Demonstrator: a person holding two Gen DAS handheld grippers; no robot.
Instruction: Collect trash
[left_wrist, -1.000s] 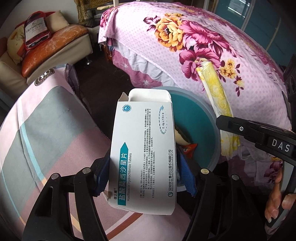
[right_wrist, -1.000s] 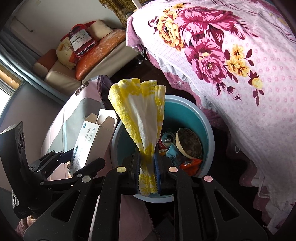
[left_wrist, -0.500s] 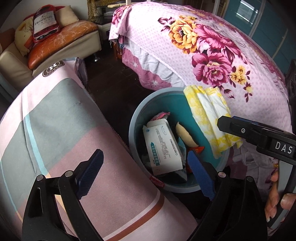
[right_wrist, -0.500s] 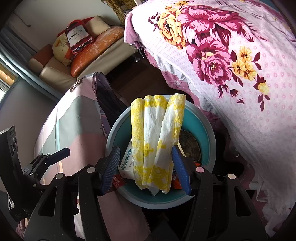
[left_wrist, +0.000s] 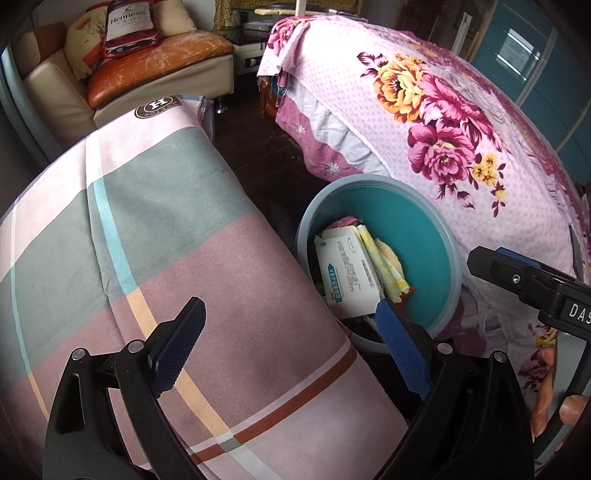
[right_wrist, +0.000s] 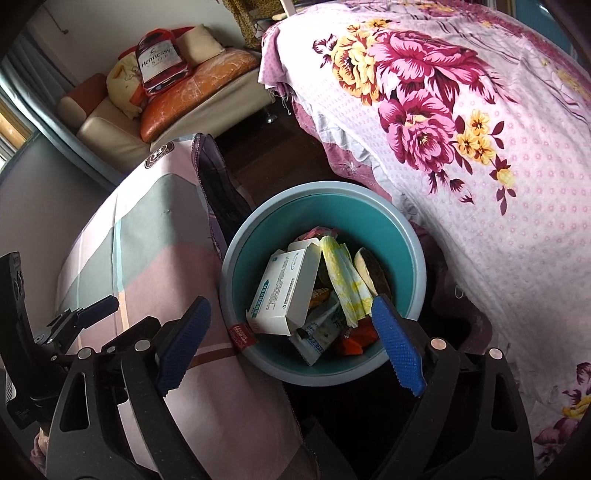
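Jaws of both grippers spread, empty; carton (right_wrist: 284, 291) and wrapper (right_wrist: 343, 277) lie in bin (right_wrist: 413, 236)

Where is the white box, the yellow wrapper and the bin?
white box (right_wrist: 282, 291): right wrist view, on its printed face.
yellow wrapper (right_wrist: 345, 275): right wrist view, on its middle.
bin (right_wrist: 413, 236): right wrist view, on its rim.

"Hennessy" on cushion (left_wrist: 127, 26) (red-edged)
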